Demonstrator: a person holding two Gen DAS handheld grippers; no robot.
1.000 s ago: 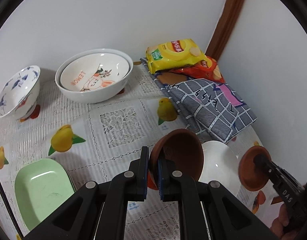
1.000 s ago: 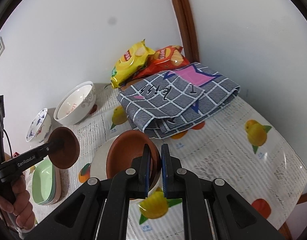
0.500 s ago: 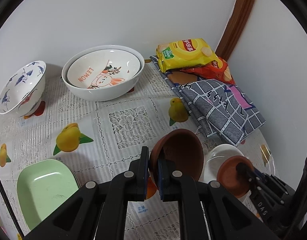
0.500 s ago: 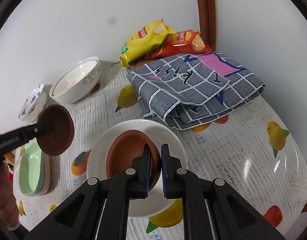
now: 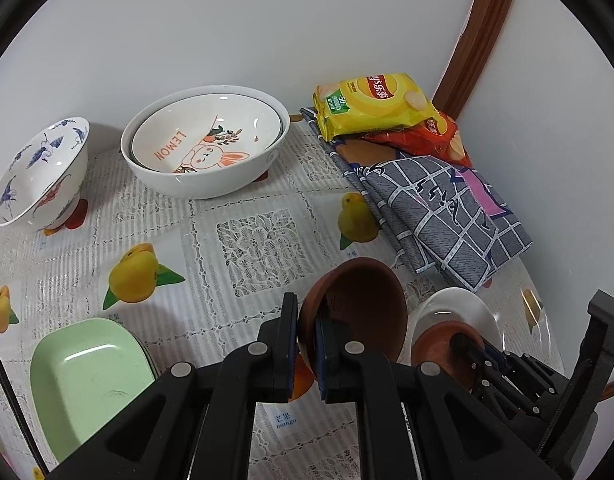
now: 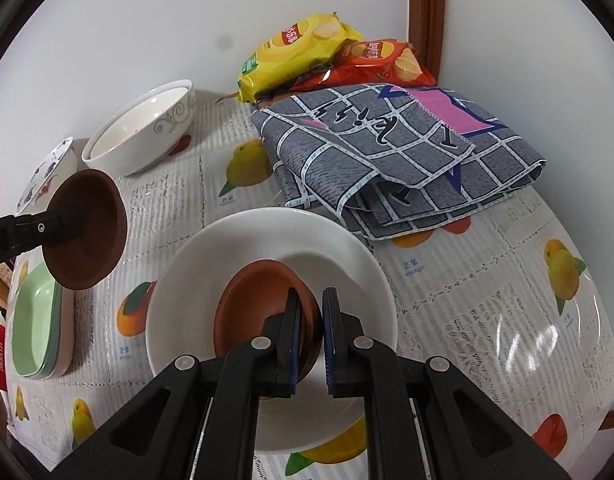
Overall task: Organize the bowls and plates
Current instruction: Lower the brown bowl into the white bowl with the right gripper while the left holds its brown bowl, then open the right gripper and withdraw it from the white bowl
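Brown clay saucer (image 6: 263, 312) pinched by its rim in the right tongs (image 6: 309, 320), closed on its near edge. Sits low inside the white plate (image 6: 347, 256), hollow side up and tipped a little toward the far left; contact with the plate floor hard to confirm, likely touching or just about. Directly ahead of the right tongs, so the next move probably turns on one thing only: straight down, then release.

Round, so no true long axis; flat face nearly level.

Further left, second brown saucer (image 5: 359, 312) clamped edge-on in the left tongs (image 5: 305, 344), closed on its rim, held nearly upright above the desk (image 5: 243, 240), hollow facing right toward the plate. Lies just beside the plate, to its left, and would need tipping flat before nesting on the first.

Beyond: green dishes (image 6: 35, 320) stacked at the left edge, white bowls (image 5: 205, 148) nested near the wall, blue-patterned bowl (image 5: 39, 172) beside them.
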